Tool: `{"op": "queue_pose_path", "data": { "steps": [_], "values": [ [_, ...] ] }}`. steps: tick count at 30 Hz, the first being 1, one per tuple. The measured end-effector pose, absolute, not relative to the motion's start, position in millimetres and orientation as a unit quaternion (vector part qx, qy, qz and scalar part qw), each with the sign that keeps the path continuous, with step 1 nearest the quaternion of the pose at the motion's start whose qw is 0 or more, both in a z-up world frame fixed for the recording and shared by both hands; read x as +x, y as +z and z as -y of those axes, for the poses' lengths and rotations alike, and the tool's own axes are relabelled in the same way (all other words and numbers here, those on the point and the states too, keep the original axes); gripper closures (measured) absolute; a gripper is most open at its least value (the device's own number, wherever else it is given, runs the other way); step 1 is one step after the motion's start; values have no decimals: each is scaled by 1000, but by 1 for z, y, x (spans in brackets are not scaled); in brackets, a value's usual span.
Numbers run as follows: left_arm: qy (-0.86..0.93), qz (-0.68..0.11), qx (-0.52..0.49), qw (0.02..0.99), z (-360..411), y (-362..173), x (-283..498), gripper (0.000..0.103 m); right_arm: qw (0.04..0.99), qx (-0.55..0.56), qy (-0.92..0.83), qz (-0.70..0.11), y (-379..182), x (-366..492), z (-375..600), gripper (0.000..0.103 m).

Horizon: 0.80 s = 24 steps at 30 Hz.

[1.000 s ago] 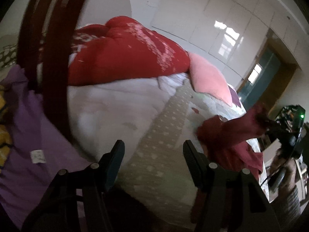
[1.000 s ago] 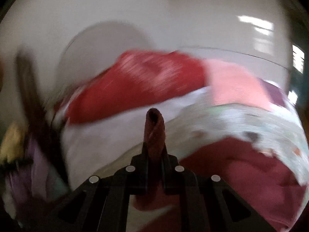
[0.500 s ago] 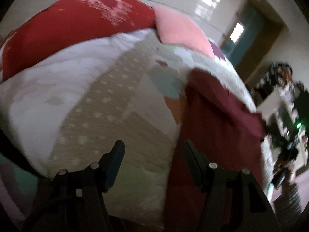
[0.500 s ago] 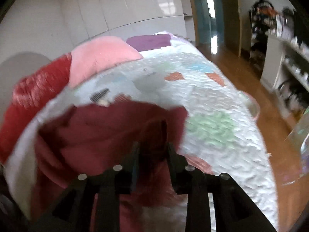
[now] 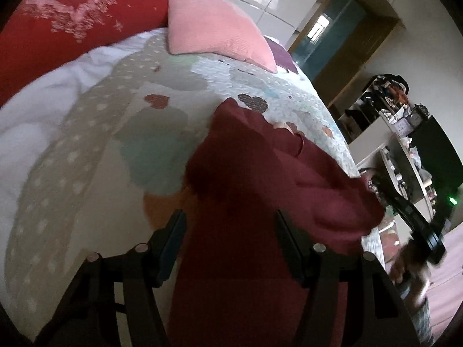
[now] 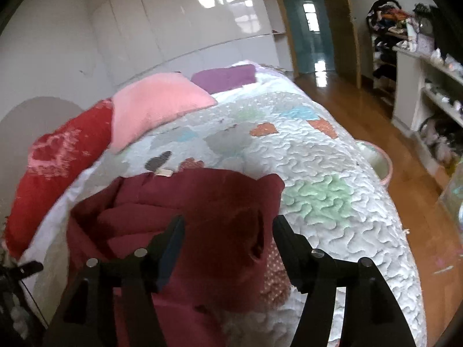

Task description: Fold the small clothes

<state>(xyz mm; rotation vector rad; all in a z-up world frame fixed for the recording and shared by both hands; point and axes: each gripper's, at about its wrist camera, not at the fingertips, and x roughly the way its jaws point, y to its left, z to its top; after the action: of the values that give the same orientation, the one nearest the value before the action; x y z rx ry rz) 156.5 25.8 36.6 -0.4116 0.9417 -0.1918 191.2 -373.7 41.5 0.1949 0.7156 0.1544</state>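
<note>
A dark red garment [image 5: 254,190] lies spread and rumpled on the patchwork quilt [image 5: 121,133] of the bed, toward its near edge. The left tool [image 5: 228,231] stands with its jaws wide apart above the garment, cloth visible between them, nothing gripped. The right tool [image 6: 225,231] is likewise wide open over the same garment [image 6: 185,202], holding nothing; a folded hump of the fabric sits between its fingers. The quilt [image 6: 318,179] shows pastel patches around the garment. At the head of the bed a pink pillow [image 6: 156,107] lies beside a red cushion [image 6: 58,162] with a pale heart pattern, and a purple pillow [image 6: 225,76] lies further back. A white shelf unit [image 6: 419,86] stands at the right over a wooden floor [image 6: 405,202].
</note>
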Motion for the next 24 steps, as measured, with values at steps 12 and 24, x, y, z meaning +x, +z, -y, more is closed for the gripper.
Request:
{"op": "queue_pose_path", "data": {
  "steps": [12,24],
  "values": [
    [-139,-475,-321,807,-47,-11,218,82,832,144,319,-430,38,269,206,36],
    [-143,-443,-301,832,-62,-8,203,84,777,89,323,-534,-12,343,103,94]
  ]
}}
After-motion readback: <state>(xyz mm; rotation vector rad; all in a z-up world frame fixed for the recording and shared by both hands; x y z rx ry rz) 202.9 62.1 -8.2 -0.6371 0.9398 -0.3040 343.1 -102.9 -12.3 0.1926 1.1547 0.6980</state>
